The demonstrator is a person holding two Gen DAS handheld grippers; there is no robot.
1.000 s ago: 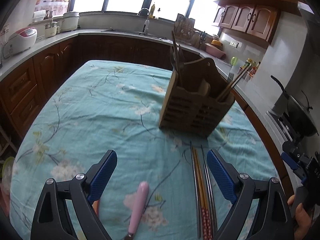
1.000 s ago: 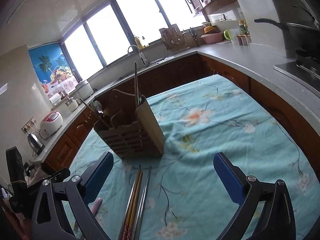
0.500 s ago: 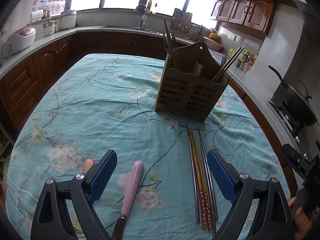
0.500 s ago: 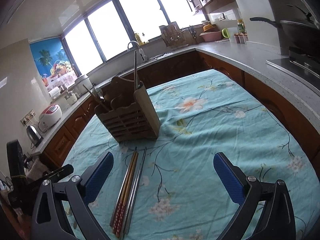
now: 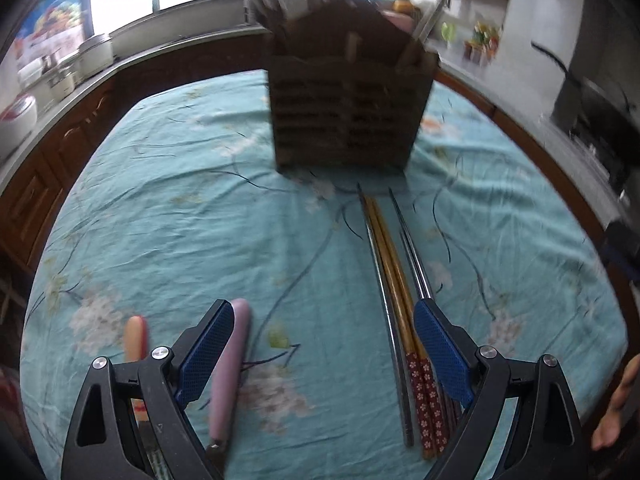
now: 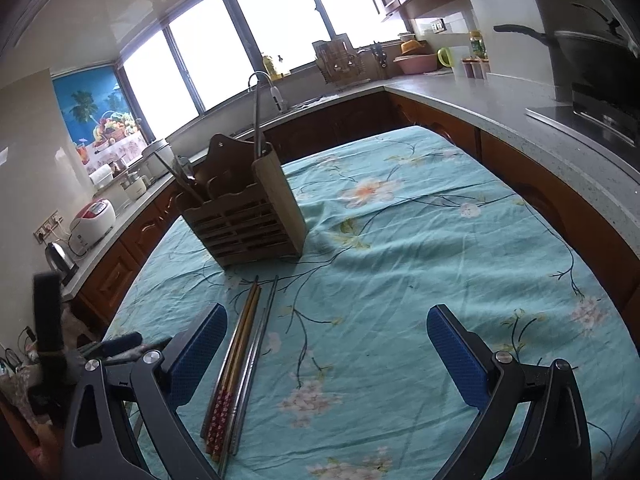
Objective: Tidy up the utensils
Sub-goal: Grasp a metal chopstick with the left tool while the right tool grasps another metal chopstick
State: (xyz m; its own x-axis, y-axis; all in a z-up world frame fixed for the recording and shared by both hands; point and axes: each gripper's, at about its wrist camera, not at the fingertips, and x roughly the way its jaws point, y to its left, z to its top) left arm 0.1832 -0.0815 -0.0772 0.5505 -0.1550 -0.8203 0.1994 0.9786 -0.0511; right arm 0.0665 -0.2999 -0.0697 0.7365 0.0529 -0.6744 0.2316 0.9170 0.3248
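Your left tongs (image 5: 324, 350) tilt steeply down over the counter (image 5: 168, 216), pads wide apart and empty; the pink-handled knife (image 5: 230, 364) lies just inside the left pad, the chopsticks (image 5: 400, 304) just inside the right. Your right tongs (image 6: 326, 354) slant down too, spread apart on nothing, the chopsticks (image 6: 240, 360) beside their left pad. No readable writing shows. The bundle mixes steel sticks with wooden ones that have red flowered ends, tips pointing at the slatted wooden utensil holder (image 6: 244, 216) standing farther back
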